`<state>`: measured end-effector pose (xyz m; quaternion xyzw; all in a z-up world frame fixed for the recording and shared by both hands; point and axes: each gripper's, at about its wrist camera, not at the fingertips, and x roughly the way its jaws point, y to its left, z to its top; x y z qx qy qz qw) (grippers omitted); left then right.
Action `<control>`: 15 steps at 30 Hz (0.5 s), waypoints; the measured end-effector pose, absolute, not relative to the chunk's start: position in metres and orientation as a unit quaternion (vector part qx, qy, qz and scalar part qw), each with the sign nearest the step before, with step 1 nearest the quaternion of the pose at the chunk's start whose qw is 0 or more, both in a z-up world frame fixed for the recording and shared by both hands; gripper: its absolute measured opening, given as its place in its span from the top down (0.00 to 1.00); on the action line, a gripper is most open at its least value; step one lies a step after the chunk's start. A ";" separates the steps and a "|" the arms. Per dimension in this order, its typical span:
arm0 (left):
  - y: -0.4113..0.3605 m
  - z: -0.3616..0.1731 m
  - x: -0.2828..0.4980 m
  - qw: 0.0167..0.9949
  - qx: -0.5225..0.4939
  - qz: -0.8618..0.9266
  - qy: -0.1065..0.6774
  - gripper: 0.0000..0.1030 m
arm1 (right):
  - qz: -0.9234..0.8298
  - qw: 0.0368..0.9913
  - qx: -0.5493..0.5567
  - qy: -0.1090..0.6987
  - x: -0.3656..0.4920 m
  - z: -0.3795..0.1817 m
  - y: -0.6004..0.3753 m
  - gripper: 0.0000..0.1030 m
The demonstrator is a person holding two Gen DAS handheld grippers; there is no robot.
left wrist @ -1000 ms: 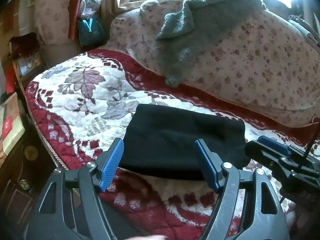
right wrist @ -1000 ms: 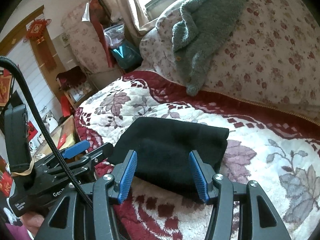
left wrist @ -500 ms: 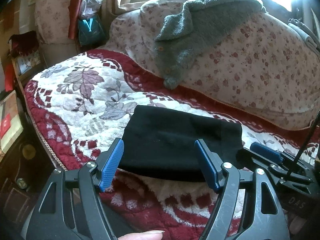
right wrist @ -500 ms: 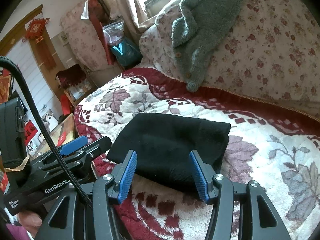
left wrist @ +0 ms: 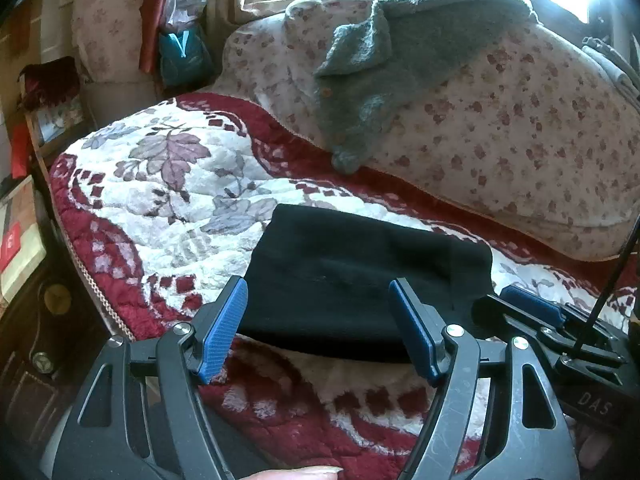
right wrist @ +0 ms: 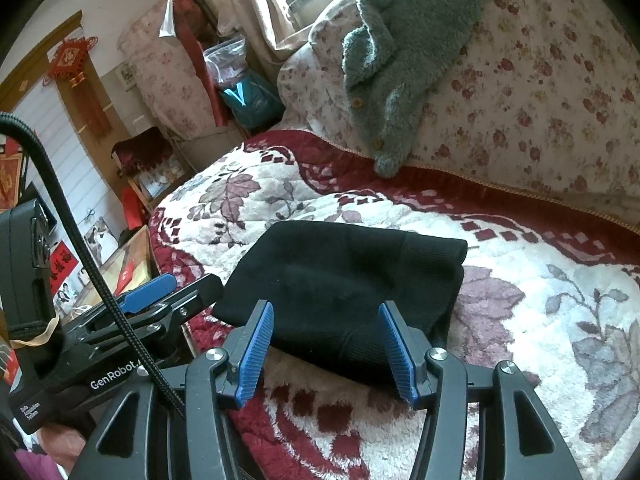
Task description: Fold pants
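The black pants (left wrist: 360, 276) lie folded into a compact rectangle on the red-and-white floral blanket (left wrist: 168, 200), near its front edge. They also show in the right wrist view (right wrist: 344, 288). My left gripper (left wrist: 320, 328) is open and empty, held just in front of the bundle's near edge. My right gripper (right wrist: 326, 344) is open and empty, also just in front of the bundle. The right gripper shows at the right in the left wrist view (left wrist: 536, 316); the left gripper shows at the left in the right wrist view (right wrist: 160, 300).
A grey-green fuzzy garment (left wrist: 384, 68) drapes over the floral sofa back (left wrist: 520, 132) behind the blanket. A teal bag (left wrist: 182, 52) and a small side table (left wrist: 52, 116) stand at the far left. The blanket's edge (left wrist: 92, 288) drops off at the left.
Both grippers stay open and have drawn back slightly from the folded pants. The right gripper sits a little lower in the left wrist view. The pants have not moved.
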<state>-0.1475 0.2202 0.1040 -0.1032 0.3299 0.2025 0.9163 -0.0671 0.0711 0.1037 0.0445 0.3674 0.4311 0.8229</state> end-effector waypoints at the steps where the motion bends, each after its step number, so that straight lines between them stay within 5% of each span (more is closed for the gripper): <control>1: 0.221 0.104 -0.147 0.916 -0.104 0.203 0.331 0.29 | 0.432 0.822 0.045 0.369 -0.066 0.103 0.072 0.49; 15: 0.225 0.099 -0.150 0.917 -0.111 0.206 0.324 0.29 | 0.442 0.816 0.043 0.370 -0.065 0.100 0.081 0.49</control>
